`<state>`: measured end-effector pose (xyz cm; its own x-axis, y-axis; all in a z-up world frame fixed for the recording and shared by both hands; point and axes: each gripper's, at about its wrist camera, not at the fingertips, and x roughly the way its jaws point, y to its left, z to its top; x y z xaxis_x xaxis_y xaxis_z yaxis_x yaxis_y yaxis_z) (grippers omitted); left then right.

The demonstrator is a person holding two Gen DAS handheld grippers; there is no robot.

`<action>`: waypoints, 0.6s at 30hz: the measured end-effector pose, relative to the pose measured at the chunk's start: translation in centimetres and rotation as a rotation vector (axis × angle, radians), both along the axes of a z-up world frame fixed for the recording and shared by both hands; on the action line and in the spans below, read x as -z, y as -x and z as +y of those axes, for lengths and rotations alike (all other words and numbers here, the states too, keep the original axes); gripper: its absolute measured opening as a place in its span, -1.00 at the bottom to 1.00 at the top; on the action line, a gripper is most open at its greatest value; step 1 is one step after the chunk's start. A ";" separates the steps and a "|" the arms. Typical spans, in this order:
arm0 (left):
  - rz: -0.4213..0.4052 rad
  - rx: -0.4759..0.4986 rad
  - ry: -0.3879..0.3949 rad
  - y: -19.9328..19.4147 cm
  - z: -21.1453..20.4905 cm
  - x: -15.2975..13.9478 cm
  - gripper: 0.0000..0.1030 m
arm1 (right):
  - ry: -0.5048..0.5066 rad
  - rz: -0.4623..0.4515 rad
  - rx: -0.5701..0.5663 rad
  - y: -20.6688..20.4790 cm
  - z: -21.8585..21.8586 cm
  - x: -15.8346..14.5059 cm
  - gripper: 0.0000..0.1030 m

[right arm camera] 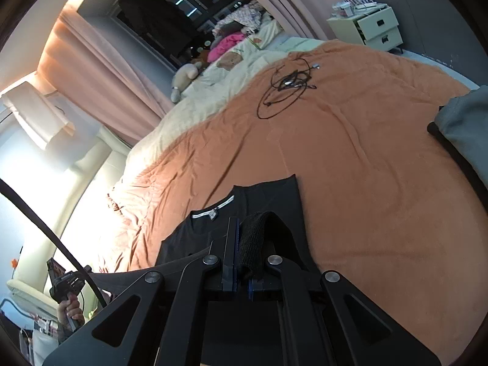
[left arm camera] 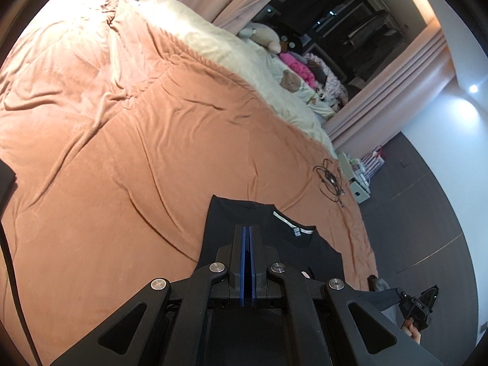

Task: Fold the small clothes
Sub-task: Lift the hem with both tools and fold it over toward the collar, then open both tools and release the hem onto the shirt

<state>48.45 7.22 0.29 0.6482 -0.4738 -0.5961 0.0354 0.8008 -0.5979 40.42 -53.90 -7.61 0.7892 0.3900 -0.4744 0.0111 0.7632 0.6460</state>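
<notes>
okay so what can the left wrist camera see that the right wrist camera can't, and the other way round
Only the left wrist view shows the left gripper, jaws shut, over the black shirt.

Only the right wrist view shows the right gripper, jaws shut on a ribbed fold of black fabric, and the person's hand on a handle.

Both show the shirt's white collar label, the orange blanket, the coiled black cable and the cream nightstand.

A black T-shirt (left arm camera: 274,244) with a white strip inside its round neckline lies partly flat on an orange bedspread (left arm camera: 122,152), one ribbed edge bunched and lifted off the bed, its lower part hidden.
</notes>
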 end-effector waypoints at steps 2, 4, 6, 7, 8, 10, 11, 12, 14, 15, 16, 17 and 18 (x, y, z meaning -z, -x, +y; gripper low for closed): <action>0.010 0.000 -0.007 -1.0 -0.3 0.3 -0.96 | -0.001 0.012 0.005 -1.2 0.0 -0.1 -0.99; 0.024 0.001 -0.019 -2.3 -0.7 0.8 -0.96 | -0.002 0.024 0.011 -2.2 0.0 0.1 -0.99; 0.039 0.001 -0.037 -3.7 -1.2 1.3 -0.96 | -0.005 0.040 0.017 -3.5 0.0 0.5 -0.99; 0.046 0.000 -0.043 -4.2 -1.4 1.6 -0.96 | -0.006 0.048 0.019 -4.0 0.1 0.6 -0.99; 0.058 -0.002 -0.048 -4.9 -1.6 2.1 -0.96 | -0.004 0.057 0.022 -4.5 0.2 0.8 -0.99; 0.078 -0.004 -0.051 -6.2 -1.8 2.9 -0.96 | -0.001 0.073 0.025 -5.4 0.2 1.2 -0.99; 0.086 -0.003 -0.055 -6.7 -2.0 3.3 -0.96 | 0.002 0.084 0.027 -5.9 0.1 1.5 -0.99; 0.098 -0.003 -0.063 -7.5 -2.3 3.9 -0.96 | 0.002 0.094 0.029 -6.3 0.2 1.7 -0.99; 0.116 -0.005 -0.073 -8.8 -2.7 4.8 -0.96 | -0.003 0.118 0.033 -7.6 0.2 2.4 -0.99; 0.125 -0.006 -0.077 -9.5 -2.9 5.3 -0.96 | -0.004 0.128 0.034 -8.1 0.2 2.7 -0.99; 0.134 -0.008 -0.082 -10.1 -3.0 5.9 -0.96 | -0.003 0.139 0.034 -8.5 0.3 2.9 -0.99; 0.143 -0.011 -0.089 -10.7 -3.1 6.4 -0.96 | -0.003 0.150 0.033 -9.1 0.3 3.2 -0.99; 0.152 -0.015 -0.097 -11.1 -3.1 7.0 -0.96 | -0.004 0.161 0.032 -9.6 0.4 3.5 -0.99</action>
